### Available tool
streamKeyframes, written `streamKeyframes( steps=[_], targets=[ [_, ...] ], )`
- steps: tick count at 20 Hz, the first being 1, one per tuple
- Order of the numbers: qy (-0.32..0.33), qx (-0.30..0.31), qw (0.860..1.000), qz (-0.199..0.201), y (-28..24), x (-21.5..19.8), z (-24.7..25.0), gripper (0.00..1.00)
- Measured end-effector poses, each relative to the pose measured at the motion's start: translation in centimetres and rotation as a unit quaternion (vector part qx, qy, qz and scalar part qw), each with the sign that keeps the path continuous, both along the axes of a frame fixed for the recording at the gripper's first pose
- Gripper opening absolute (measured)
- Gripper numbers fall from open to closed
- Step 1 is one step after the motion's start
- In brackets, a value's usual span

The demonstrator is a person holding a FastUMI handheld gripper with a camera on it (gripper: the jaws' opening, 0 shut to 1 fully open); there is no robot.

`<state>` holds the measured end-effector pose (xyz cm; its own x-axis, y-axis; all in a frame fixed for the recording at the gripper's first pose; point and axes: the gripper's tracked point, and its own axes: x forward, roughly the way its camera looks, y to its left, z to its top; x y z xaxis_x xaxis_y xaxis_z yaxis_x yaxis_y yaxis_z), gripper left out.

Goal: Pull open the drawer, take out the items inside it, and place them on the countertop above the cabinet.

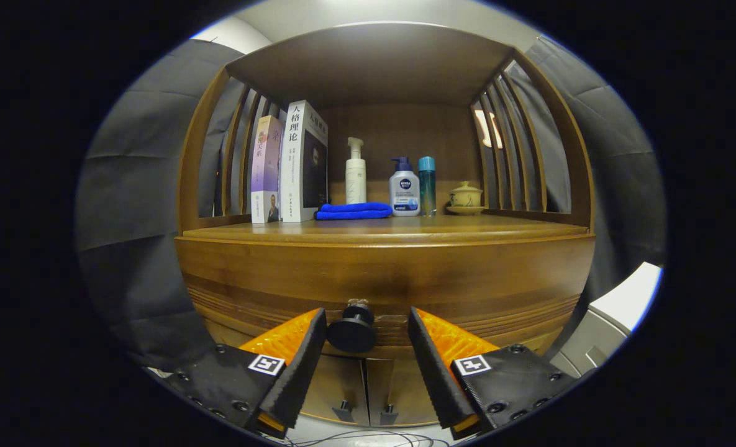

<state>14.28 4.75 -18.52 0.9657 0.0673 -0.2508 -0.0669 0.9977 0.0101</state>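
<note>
colours on the wooden cabinet

the cabinet is warm brown wood with a darker banded grain across the drawer front, and its knob is black. on the countertop stand a lilac book, a white-and-black book, a folded bright blue cloth, a white pump bottle, a white bottle with a navy cap, a teal bottle and a pale yellow-green lidded cup.
</note>
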Motion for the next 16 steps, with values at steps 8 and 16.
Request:
streamKeyframes(
  steps=[8,16],
  targets=[
    [0.022,0.015,1.000,0.003,1.0,0.5,-1.5,0.50],
    [0.043,0.027,0.999,-0.006,1.3,0.5,-1.8,0.23]
  ],
)
